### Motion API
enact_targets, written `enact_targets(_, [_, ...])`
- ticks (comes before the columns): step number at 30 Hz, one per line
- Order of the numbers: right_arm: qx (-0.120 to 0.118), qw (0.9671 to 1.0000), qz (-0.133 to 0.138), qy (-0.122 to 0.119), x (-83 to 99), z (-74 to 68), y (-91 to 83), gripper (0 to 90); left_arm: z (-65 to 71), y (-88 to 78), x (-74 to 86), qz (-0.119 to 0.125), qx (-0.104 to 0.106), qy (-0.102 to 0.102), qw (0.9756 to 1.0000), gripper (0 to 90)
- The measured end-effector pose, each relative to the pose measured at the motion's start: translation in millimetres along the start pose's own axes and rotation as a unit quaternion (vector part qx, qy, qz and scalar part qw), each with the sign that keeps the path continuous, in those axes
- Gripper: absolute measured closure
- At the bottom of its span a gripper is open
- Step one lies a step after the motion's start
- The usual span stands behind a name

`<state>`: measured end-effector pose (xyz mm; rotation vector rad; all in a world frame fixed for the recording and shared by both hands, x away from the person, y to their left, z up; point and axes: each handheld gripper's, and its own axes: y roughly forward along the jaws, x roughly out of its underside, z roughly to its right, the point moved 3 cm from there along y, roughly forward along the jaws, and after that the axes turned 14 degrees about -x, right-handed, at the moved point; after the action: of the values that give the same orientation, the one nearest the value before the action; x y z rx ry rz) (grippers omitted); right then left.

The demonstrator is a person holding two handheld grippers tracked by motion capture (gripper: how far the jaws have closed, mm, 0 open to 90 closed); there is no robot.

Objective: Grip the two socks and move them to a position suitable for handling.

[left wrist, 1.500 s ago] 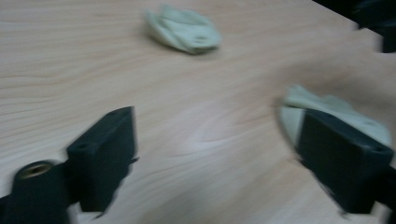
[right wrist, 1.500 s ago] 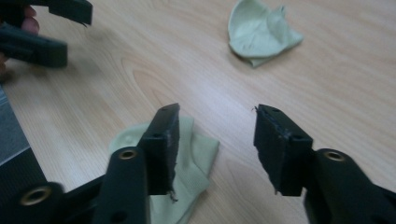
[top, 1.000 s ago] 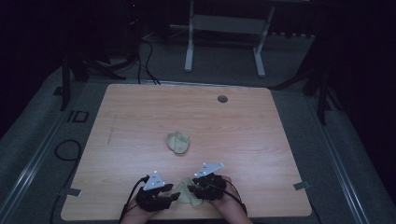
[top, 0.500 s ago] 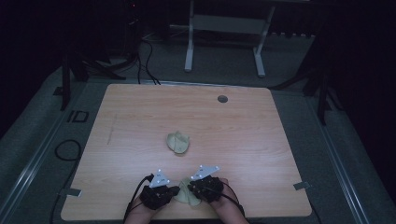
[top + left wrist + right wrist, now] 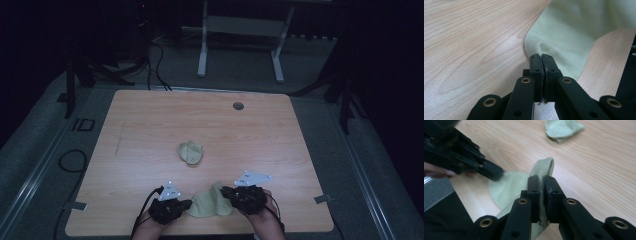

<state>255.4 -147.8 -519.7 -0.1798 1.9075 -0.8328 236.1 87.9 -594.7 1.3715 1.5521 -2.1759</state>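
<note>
Two pale green cloths lie on the wooden table (image 5: 150,115). One, a crumpled cloth (image 5: 191,152), sits near the table's middle, apart from both hands. The other, a flat cloth (image 5: 207,202), lies at the near edge at about six o'clock from the crumpled one, stretched between the two grippers.

The left gripper (image 5: 186,205) rests low on the table at the flat cloth's nine o'clock side. In the left gripper view its jaws are pressed together with almost no gap, pinching a puckered bit of the cloth's edge (image 5: 564,37), while the rest of the fabric spreads flat on the wood toward one o'clock. Its jaws have just been closing, with the cloth between them.

The right gripper (image 5: 225,192) holds the cloth's three o'clock side. In the right gripper view its jaws clamp a folded ridge of the fabric (image 5: 545,170), which stands up between the pads and rises beyond them toward twelve o'clock. These jaws too have just been closing on the cloth. In the high view this corner is lifted into a small peak off the table. In the same gripper view the left gripper (image 5: 499,173) shows at ten o'clock, its tips on the cloth, and the crumpled cloth (image 5: 562,128) lies at the top edge near one o'clock.
</note>
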Motion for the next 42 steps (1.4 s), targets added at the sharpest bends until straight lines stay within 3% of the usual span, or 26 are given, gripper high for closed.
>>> enact_targets(4, [0.022,0.9995,-0.004,0.022,11.6,16.3,-13.3,83.8,-1.3,1.3,-1.1,-0.002,0.007,0.008,0.9999,87.7])
enact_targets(8, [0.030,0.9987,-0.020,0.035,25.2,27.7,-14.5,83.8,-3.2,3.3,-2.6,0.001,0.013,0.015,0.9998,87.6])
enact_targets(9, [0.035,0.9977,-0.033,0.049,39.0,34.6,-12.2,83.7,-4.6,4.3,-3.6,0.001,0.013,0.015,0.9998,87.6])
enact_targets(12, [0.034,0.9968,-0.038,0.062,50.1,39.3,-10.7,83.6,-5.3,4.6,-4.0,0.003,0.009,0.016,0.9998,87.6])
enact_targets(16, [0.033,0.9956,-0.044,0.076,58.6,42.8,-9.2,81.9,-5.8,5.8,-3.4,0.003,0.026,0.007,0.9996,86.8])
enact_targets(18, [0.033,0.9956,-0.047,0.074,59.0,42.6,-9.1,77.1,-6.6,4.1,-4.1,0.012,0.033,-0.006,0.9994,83.5])
enact_targets(19, [0.039,0.9956,-0.049,0.070,58.4,41.8,-9.6,70.7,-7.1,1.2,-5.6,0.019,0.028,-0.010,0.9994,77.6])
enact_targets(21, [0.045,0.9961,-0.048,0.060,55.5,39.5,-12.3,62.8,-6.6,-7.0,-10.9,0.039,0.021,-0.009,0.9990,75.3])
enact_targets(23, [0.047,0.9966,-0.043,0.052,52.5,36.8,-15.9,66.4,-2.6,-14.2,-15.7,0.045,0.015,-0.004,0.9989,79.0])
enact_targets(24, [0.039,0.9973,-0.038,0.049,50.6,32.4,-17.8,74.5,0.5,-16.0,-17.2,0.048,0.015,-0.001,0.9988,82.8])
enact_targets(26, [0.036,0.9976,-0.036,0.046,50.3,30.7,-17.6,76.0,10.2,-13.2,-18.3,0.037,0.029,0.003,0.9989,85.3])
enact_targets(32, [0.022,0.9978,-0.046,0.044,57.1,27.0,-7.7,76.7,24.0,4.9,-11.6,-0.009,0.025,0.031,0.9992,88.3])
enact_targets(33, [0.020,0.9974,-0.052,0.045,59.9,26.8,-5.1,76.7,23.9,7.8,-9.3,-0.020,0.023,0.033,0.9990,88.3])
enact_targets(35, [0.020,0.9967,-0.064,0.045,66.3,26.7,1.2,76.8,21.0,7.8,-9.3,-0.022,0.024,0.016,0.9993,89.4])
enact_targets(37, [0.021,0.9973,-0.059,0.038,68.8,25.3,3.7,76.7,17.2,6.2,-10.6,-0.027,0.005,0.027,0.9992,89.4])
enact_targets(42, [0.021,0.9974,-0.068,0.010,63.8,23.7,10.7,75.0,8.7,4.6,-8.9,-0.027,0.007,0.013,0.9995,89.4])
